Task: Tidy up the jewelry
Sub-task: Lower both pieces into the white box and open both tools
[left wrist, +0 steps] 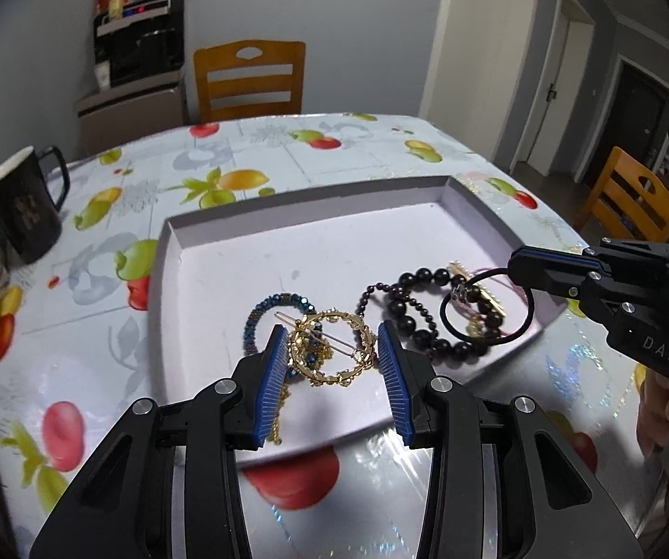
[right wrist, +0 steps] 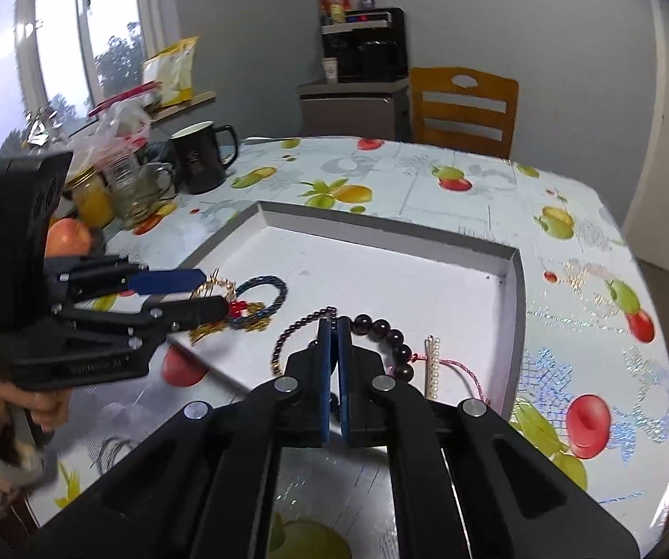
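Observation:
A white shallow tray [left wrist: 180,256] lies on the fruit-print tablecloth. My left gripper [left wrist: 332,331] is shut on a round gold hair clip [left wrist: 362,326], which spans its two blue pads just above the tray; a gold chain [left wrist: 278,424] dangles by the left pad. In the right wrist view the left gripper [right wrist: 213,291] comes in from the left. My right gripper [left wrist: 515,268] is shut on a black hair tie [left wrist: 528,307] that hangs as a loop from its tip. Black bead bracelets [left wrist: 409,321] and a blue bead bracelet [left wrist: 260,310] lie in the tray. My right gripper [right wrist: 333,323] hides the tie in its own view.
A pearl hair pin [right wrist: 432,363] and a pink cord [right wrist: 467,370] lie in the tray's right corner. A black mug [right wrist: 199,158], glass jars [right wrist: 139,186] and an apple [right wrist: 66,237] crowd the table's left side. Wooden chairs [left wrist: 248,79] stand beyond the table.

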`<action>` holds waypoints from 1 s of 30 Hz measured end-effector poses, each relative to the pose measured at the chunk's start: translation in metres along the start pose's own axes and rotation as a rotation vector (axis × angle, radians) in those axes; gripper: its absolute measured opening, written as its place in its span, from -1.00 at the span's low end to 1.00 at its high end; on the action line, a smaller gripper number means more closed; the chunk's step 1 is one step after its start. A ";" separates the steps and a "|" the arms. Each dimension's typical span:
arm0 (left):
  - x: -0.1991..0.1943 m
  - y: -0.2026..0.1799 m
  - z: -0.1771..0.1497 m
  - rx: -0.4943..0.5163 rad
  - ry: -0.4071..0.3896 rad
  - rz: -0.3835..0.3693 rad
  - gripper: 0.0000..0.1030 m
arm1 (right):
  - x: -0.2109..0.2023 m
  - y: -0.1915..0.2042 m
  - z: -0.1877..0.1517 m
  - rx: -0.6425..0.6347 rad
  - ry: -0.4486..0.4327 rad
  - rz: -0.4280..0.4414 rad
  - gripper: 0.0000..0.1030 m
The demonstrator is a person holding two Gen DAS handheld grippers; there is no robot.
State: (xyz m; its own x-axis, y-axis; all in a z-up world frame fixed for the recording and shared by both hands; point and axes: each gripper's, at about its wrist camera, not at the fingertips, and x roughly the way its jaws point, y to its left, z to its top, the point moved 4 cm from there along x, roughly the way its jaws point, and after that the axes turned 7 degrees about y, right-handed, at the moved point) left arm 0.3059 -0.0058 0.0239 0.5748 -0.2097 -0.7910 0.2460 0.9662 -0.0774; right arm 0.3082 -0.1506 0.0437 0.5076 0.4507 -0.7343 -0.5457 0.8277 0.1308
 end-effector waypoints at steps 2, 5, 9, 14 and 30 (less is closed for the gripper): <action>0.009 -0.001 0.000 0.000 0.010 0.004 -0.20 | 0.009 -0.005 -0.001 0.014 0.009 -0.008 -0.94; 0.017 -0.003 0.000 0.007 0.016 0.017 -0.20 | 0.019 -0.013 -0.005 0.029 0.023 -0.025 -0.95; 0.026 -0.005 -0.001 0.014 0.033 0.023 -0.20 | 0.031 -0.021 -0.011 0.050 0.046 -0.033 -0.94; 0.037 -0.004 -0.006 0.017 0.053 0.035 -0.20 | 0.040 -0.025 -0.016 0.060 0.071 -0.029 -0.94; 0.007 -0.013 -0.015 0.066 -0.019 0.070 0.54 | 0.018 -0.020 -0.027 0.052 0.045 -0.025 -0.47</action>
State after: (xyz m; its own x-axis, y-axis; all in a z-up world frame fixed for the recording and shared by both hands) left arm 0.2952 -0.0181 0.0101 0.6072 -0.1450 -0.7812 0.2550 0.9667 0.0188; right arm 0.3100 -0.1687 0.0097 0.4898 0.4155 -0.7665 -0.4971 0.8553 0.1460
